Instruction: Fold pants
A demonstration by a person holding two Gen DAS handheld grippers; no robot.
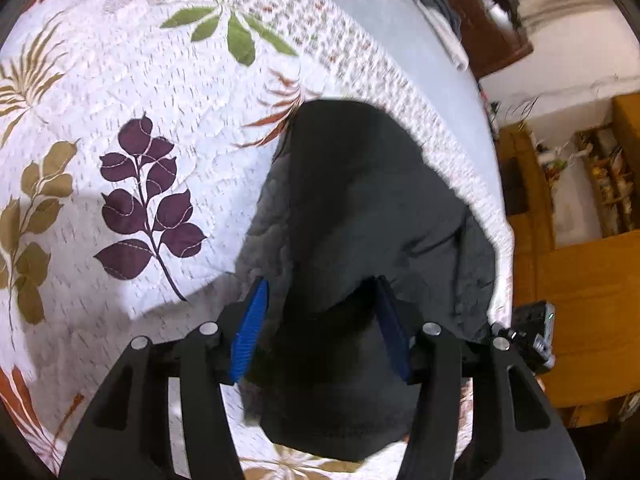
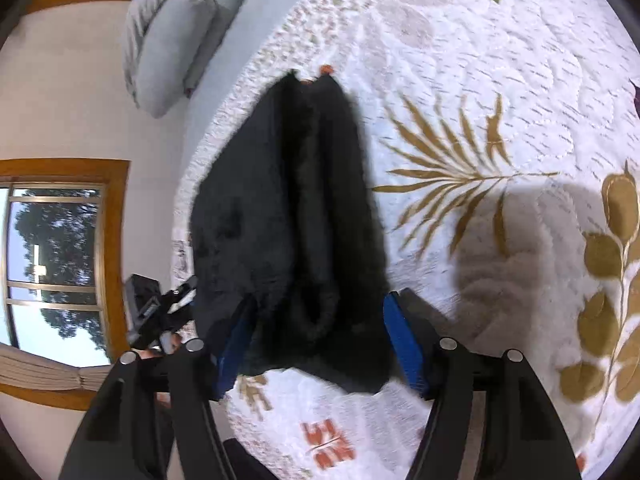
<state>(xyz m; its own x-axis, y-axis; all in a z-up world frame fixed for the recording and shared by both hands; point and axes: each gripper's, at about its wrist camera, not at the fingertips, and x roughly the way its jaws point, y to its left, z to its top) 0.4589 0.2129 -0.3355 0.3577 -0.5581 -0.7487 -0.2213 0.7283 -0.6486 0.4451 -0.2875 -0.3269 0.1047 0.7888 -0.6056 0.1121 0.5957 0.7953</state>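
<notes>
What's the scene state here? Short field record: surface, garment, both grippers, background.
surface: white quilted bedspread with leaf prints
garment: dark pants, lying bunched lengthwise on the bedspread, near its edge
left gripper: jaws apart, pants cloth between them, pads not pressing on it
right gripper: jaws apart, straddling the near end of the pants, no grip
pillows: grey, at the far end of the bed
window: wood-framed, beside the bed
image quality: some motion blur
</notes>
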